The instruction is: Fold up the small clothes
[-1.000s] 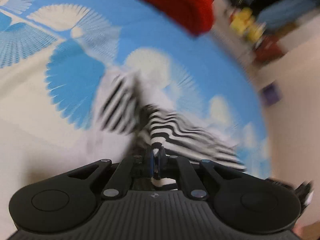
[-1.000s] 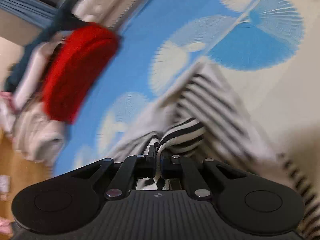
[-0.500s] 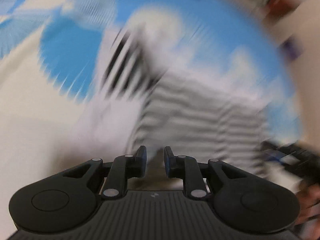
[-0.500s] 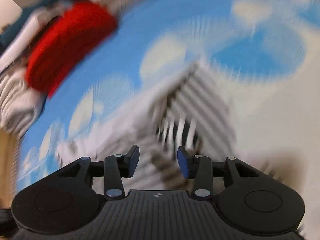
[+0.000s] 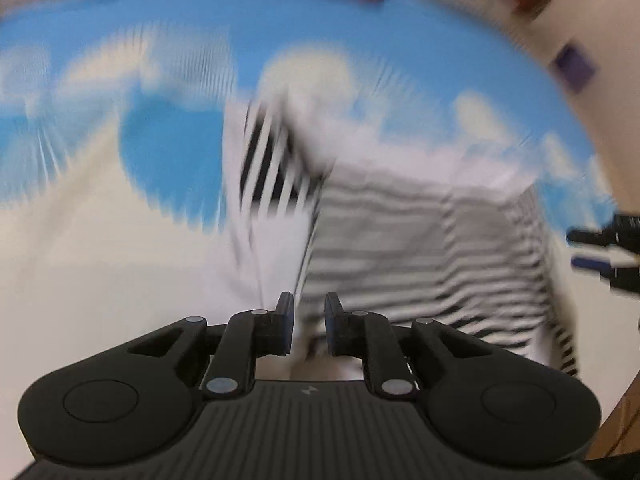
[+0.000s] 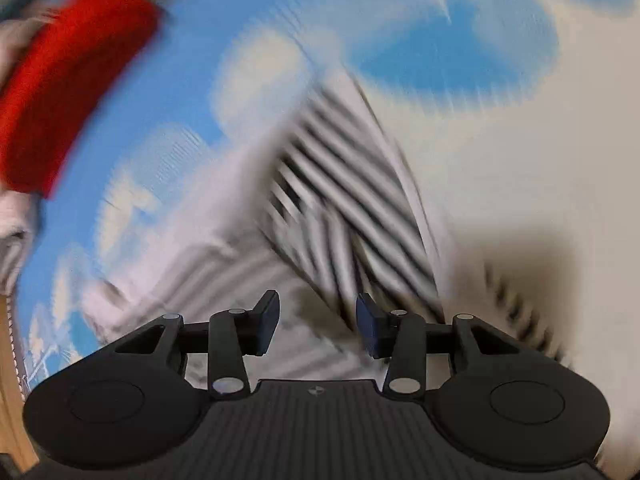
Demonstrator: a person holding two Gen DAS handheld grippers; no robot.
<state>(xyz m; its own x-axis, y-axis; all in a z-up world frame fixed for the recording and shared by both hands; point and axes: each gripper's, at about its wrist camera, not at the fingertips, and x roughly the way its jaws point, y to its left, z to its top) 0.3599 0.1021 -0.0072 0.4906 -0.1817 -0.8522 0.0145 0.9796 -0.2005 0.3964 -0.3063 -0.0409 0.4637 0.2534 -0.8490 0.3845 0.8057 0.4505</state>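
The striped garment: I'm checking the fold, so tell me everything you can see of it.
The striped garment is black-and-white, soft-looking cloth, blurred by motion. It lies flat on the blue-and-cream patterned cloth, with one part folded across so its stripes run crosswise to the rest. Both the left hand-held gripper and right hand-held gripper are open, holding nothing.

striped garment spread ahead, red cloth beyond it, bare patterned mat alongside
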